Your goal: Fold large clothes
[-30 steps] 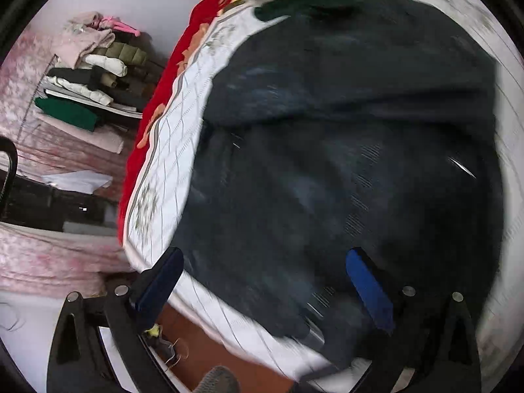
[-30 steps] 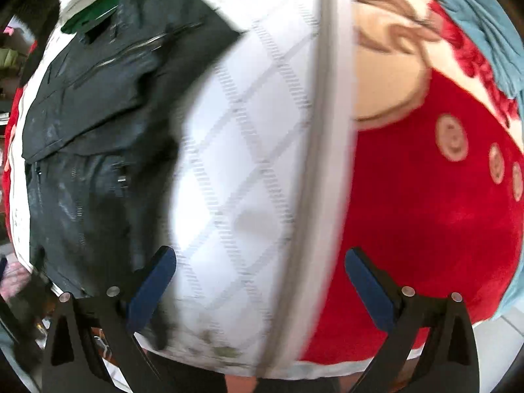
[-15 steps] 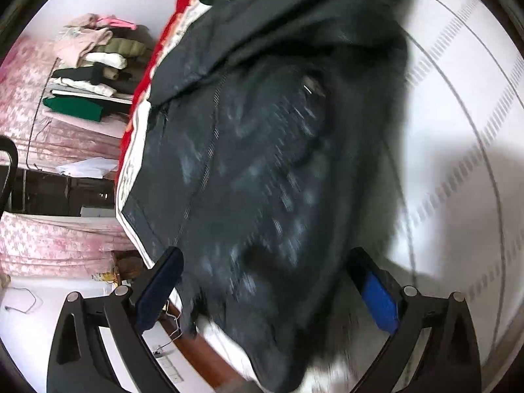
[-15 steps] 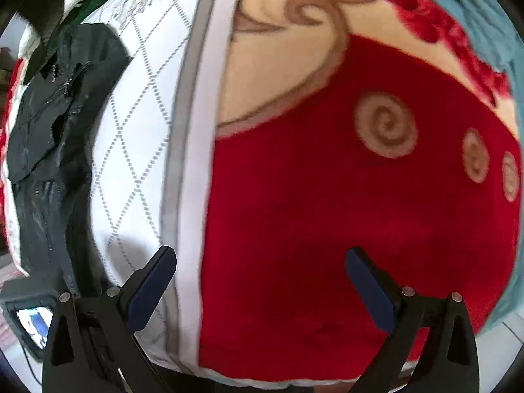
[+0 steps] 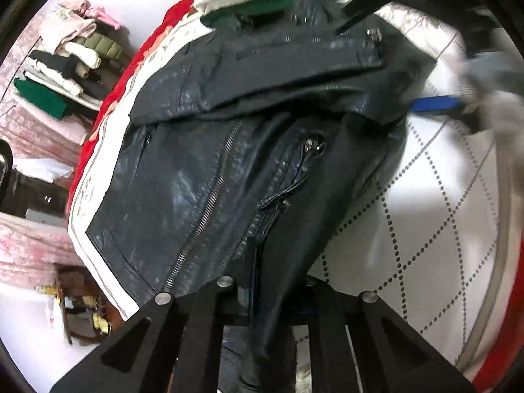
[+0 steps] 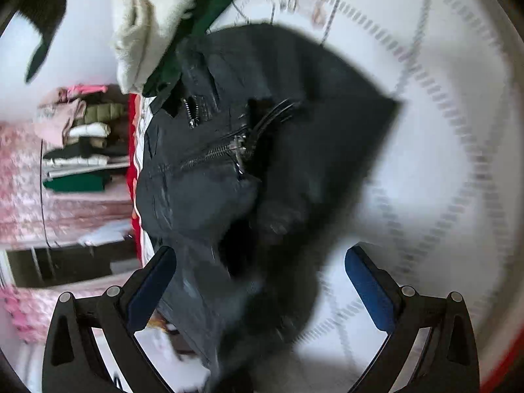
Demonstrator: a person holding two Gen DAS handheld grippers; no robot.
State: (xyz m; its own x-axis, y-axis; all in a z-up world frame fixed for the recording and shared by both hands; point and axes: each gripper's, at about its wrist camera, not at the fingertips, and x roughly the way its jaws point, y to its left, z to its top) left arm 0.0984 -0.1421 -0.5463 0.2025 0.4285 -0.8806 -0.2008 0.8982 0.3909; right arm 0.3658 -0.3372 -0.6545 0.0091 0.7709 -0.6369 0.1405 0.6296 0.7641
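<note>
now left claw [image 5: 262,298] has seemingly clamped jacket [image 5: 203,177].

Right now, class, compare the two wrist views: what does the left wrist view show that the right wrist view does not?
Only the left wrist view shows the left gripper shut on the black jacket's hem, and the right gripper's blue pad at the jacket's far edge. Only the right wrist view shows both right gripper fingers spread open over the jacket. Both share the jacket, the white quilt, the cream and green garments and the stacked clothes.
</note>
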